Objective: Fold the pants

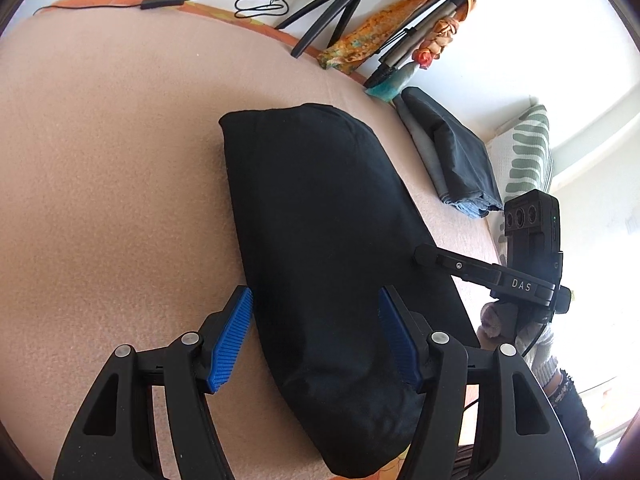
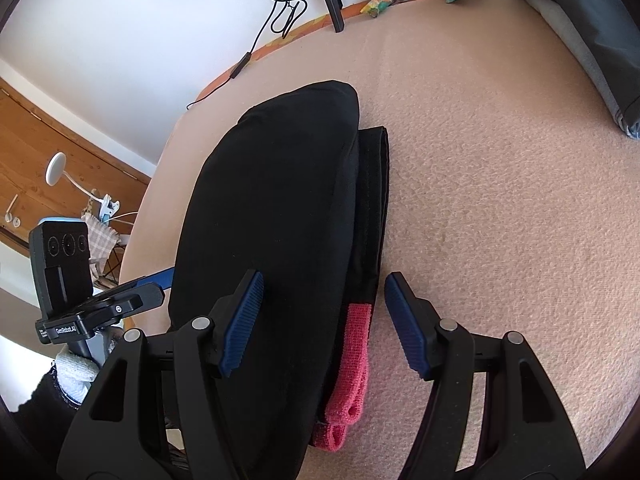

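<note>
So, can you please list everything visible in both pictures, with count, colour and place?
pants: one, black, folded lengthwise, centre of blanket
red band: one, red-pink, under pants' near edge
blanket: one, beige-pink, covers the surface
folded clothes: one pile, dark grey and blue, far right
tripod: one, black, far edge
cable: one, black, by the wall
patterned cloth: one, orange, beside tripod
pillow: one, white-green, right
left hand-held gripper: black, blue pads, open over pants
right hand-held gripper: same, open over pants' edge
</note>
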`<state>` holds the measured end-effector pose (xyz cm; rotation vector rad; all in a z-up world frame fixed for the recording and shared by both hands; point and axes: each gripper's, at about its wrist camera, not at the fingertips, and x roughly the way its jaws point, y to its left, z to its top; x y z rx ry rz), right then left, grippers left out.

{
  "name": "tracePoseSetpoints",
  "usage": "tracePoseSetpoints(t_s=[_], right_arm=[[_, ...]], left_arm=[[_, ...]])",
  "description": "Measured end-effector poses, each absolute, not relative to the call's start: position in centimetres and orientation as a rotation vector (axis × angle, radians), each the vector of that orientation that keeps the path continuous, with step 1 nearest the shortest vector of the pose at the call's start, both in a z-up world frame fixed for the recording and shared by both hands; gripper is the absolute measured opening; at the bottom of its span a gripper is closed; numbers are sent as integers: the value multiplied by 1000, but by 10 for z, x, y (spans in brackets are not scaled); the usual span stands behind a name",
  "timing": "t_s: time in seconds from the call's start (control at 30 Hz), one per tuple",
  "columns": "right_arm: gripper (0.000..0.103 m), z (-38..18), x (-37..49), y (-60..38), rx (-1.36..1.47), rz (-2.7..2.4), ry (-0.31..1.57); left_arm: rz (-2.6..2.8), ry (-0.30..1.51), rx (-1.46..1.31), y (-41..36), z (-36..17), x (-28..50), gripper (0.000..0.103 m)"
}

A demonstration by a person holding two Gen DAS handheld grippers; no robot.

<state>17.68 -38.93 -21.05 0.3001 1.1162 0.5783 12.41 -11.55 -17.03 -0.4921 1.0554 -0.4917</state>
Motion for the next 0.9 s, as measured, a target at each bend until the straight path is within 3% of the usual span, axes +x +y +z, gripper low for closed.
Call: tracePoseSetpoints(t_s=[0.3,0.57,0.73,0.9], right_arm=[[68,-211,175,-384,291,595,1095],[55,-212,173,-380,245,564,1079],[36,-213,174,-384,246,545,1066],[36,-215,176,-389,276,553,1076]], left_arm=[[-498,1076,-519,-118,-180,127,64],[-531,1050,-559,-120,-182,130,65],[-544,1043,-550,-124,-181,131,65],[-543,1036,-531,-129,-180,132,65]])
